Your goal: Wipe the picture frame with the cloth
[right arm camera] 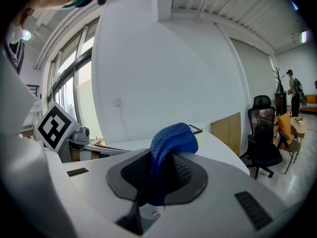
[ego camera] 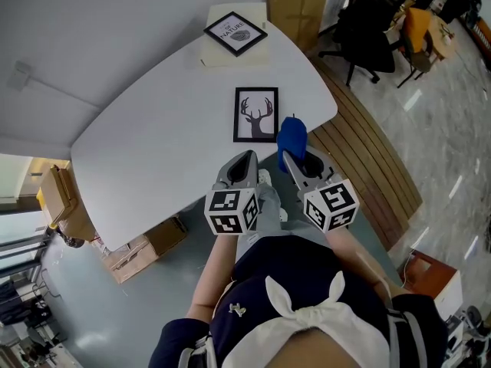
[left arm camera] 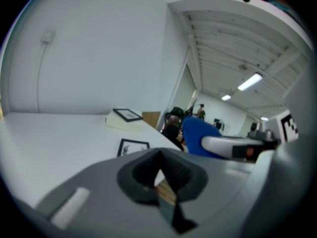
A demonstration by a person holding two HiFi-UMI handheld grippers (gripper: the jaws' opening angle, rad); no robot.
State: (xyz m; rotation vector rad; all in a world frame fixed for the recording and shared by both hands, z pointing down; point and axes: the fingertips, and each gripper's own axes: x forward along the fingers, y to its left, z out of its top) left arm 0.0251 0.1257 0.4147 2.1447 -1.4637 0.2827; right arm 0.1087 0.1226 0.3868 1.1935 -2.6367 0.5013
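Note:
A black picture frame (ego camera: 256, 114) with a deer-antler print lies flat near the front edge of the white table (ego camera: 153, 129); it also shows in the left gripper view as the frame (left arm camera: 132, 146). My right gripper (ego camera: 291, 157) is shut on a blue cloth (ego camera: 291, 138), held just off the table's edge to the right of the frame. The cloth (right arm camera: 171, 145) bulges out between the jaws in the right gripper view. My left gripper (ego camera: 247, 162) is shut with nothing in it, below the frame at the table's edge.
A second framed print (ego camera: 235, 31) rests on a pale box (ego camera: 230, 48) at the table's far end. Black office chairs (ego camera: 364, 33) stand to the right on the wooden floor strip. Cardboard boxes (ego camera: 142, 244) sit under the table at left.

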